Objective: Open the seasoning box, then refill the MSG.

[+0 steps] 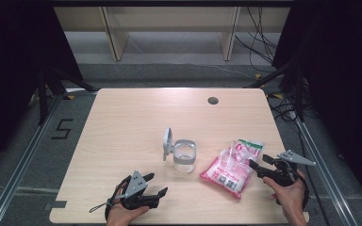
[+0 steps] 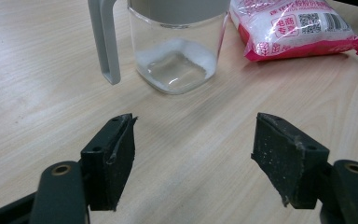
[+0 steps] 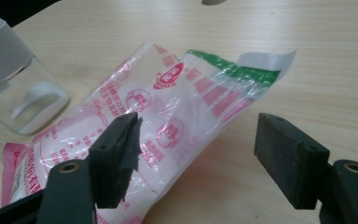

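A clear glass jar (image 1: 185, 160) with a grey collar and a raised grey lid (image 1: 168, 142) stands mid-table; a little white powder lies in its bottom (image 2: 177, 65). A pink and white bag (image 1: 231, 168) with a torn green top (image 3: 235, 70) lies flat to its right. My left gripper (image 1: 154, 184) rests open on the table near the front edge, its jaws wide apart with bare wood between them, pointing at the jar (image 2: 177, 46). My right gripper (image 1: 260, 165) is open at the bag's right edge, its left jaw over the bag (image 3: 168, 121), nothing clamped.
The wooden table (image 1: 136, 117) has a grey cable grommet (image 1: 212, 100) at the back right. Metal rails run along both sides on the floor, and cables lie at the right. Shelf legs stand beyond the far edge.
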Motion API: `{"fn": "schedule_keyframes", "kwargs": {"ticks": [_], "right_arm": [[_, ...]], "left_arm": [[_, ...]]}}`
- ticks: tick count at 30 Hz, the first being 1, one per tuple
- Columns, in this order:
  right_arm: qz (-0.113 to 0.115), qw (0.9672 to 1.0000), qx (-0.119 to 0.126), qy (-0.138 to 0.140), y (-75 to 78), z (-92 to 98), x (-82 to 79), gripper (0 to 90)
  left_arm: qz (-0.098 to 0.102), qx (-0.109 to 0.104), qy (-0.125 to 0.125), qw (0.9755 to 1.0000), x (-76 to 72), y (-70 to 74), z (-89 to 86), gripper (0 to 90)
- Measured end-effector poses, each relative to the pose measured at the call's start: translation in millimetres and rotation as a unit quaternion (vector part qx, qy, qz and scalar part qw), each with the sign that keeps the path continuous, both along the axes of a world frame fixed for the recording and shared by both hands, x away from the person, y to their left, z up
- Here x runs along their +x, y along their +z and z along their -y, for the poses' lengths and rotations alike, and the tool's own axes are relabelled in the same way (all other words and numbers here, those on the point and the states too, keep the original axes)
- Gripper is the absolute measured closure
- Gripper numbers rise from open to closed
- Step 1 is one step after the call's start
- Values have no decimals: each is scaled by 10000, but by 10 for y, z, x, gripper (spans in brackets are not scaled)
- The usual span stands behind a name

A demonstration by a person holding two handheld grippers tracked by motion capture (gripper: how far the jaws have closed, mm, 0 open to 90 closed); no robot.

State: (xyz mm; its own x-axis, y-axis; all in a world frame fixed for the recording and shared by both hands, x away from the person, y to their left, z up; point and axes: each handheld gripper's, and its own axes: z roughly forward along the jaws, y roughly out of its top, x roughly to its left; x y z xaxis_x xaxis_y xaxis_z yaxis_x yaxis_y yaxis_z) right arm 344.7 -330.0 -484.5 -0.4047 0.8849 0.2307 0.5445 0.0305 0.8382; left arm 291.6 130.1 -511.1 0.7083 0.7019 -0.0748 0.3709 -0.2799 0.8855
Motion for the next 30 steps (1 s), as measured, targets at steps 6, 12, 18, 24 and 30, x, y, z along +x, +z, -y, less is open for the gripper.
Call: {"fn": "schedule_keyframes", "kwargs": {"ticks": [6,12,18,24,30], "right_arm": [[-36,10000,-74,56,-63,-27,88,305],[-337,9994,18,54,-119,-58,161,301],[-504,9983,279,74,-157,-86,215,327],[-462,9985,-20,291,-211,-124,301,348],[-855,9960,120,245,-221,-213,318,413]], "left_arm": [[26,-54,6,10000,7,20,-6,292],[0,-12,-39,10000,9,10,19,292],[-62,-51,-81,9999,0,-14,60,291],[-22,70,-129,9999,17,-18,53,291],[-3,87,-144,9999,-3,-10,66,291]]}}
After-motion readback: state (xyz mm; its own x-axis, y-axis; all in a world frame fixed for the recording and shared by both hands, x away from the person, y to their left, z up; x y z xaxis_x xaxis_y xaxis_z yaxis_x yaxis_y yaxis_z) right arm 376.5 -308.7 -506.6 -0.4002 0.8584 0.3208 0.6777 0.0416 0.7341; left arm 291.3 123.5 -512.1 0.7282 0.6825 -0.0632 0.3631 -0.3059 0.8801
